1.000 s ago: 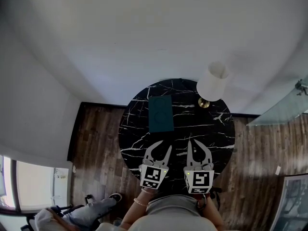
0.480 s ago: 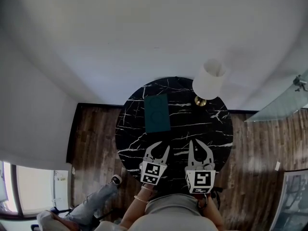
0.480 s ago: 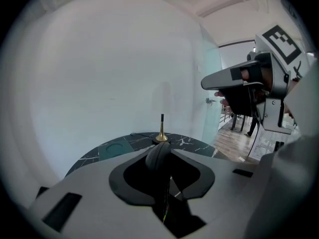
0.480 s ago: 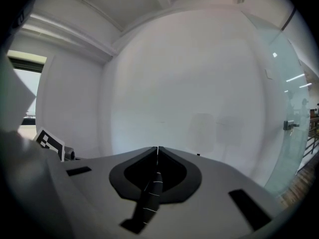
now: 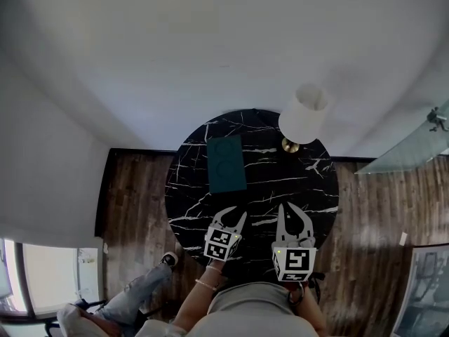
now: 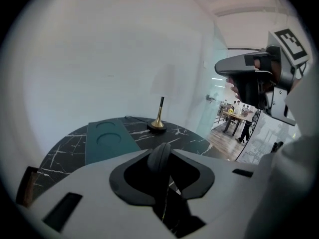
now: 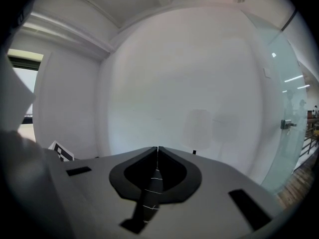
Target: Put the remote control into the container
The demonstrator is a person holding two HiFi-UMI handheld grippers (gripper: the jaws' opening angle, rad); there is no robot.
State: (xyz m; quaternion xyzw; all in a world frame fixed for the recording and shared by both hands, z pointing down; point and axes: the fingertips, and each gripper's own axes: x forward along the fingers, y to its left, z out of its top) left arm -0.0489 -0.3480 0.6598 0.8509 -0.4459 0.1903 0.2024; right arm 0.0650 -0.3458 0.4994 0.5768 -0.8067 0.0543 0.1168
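A teal container (image 5: 226,163) with two round recesses lies on the round black marble table (image 5: 280,181), left of centre; it also shows ahead in the left gripper view (image 6: 107,141). My left gripper (image 5: 234,213) hovers over the table's near edge, short of the container. Its jaws (image 6: 160,153) are closing, and a dark rounded thing, apparently the remote control (image 6: 159,159) seen end-on, fills the gap between them. To its right, my right gripper (image 5: 293,209) is shut, tips meeting (image 7: 157,148) with nothing held, and it points at the wall.
A white-shaded lamp (image 5: 303,114) on a brass foot (image 6: 158,126) stands at the table's far right. A glass partition (image 5: 407,149) runs along the right. Wooden floor surrounds the table, and a person's leg (image 5: 137,293) shows at the lower left.
The left gripper's jaws have narrowed and it has shifted slightly left. The right gripper has barely moved. The leg at the lower left has moved.
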